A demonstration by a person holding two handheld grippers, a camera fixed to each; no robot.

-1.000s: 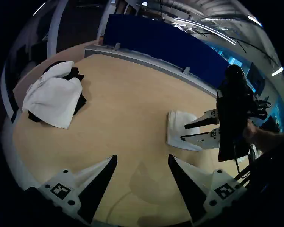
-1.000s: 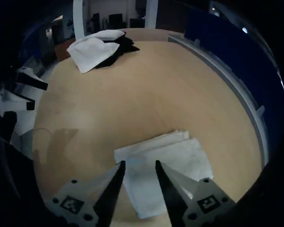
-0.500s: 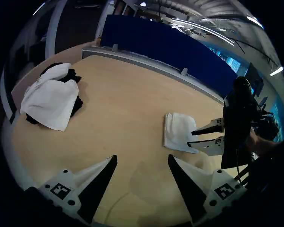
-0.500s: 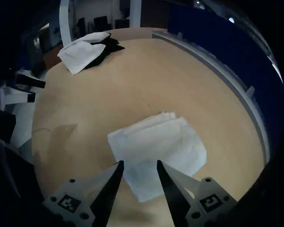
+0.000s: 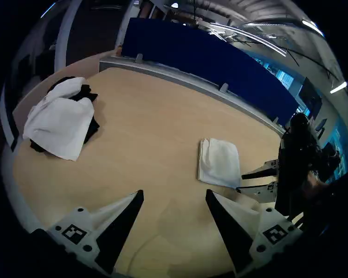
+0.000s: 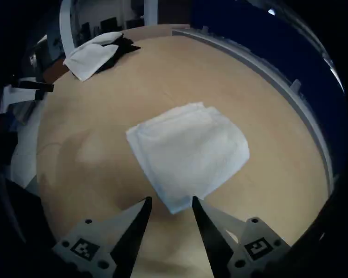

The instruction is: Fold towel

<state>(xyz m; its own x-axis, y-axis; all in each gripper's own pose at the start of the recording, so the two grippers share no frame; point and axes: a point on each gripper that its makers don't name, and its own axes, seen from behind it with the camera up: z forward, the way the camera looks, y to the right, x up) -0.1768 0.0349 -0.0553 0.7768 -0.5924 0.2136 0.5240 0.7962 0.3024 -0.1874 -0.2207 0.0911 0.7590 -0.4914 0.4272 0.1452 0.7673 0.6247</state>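
Note:
A folded white towel (image 5: 218, 162) (image 6: 188, 153) lies flat on the light wooden table (image 5: 151, 125). In the right gripper view, my right gripper (image 6: 171, 200) hovers open just short of the towel's near corner, with nothing between its fingers. In the left gripper view that same gripper (image 5: 241, 183) is at the right, beside the towel's edge, held by a hand. My left gripper (image 5: 174, 194) is wide open above bare table, a short way from the towel. It appears small at the left edge of the right gripper view (image 6: 39, 90).
A loose pile of white and black cloth (image 5: 60, 120) (image 6: 93, 55) sits at the far corner of the table. A grey rail and a blue partition (image 5: 206, 55) run along the table's far side. A person stands at the right edge.
My right gripper has drawn back off the towel, which now lies wholly ahead of its fingertips. The left gripper has barely moved.

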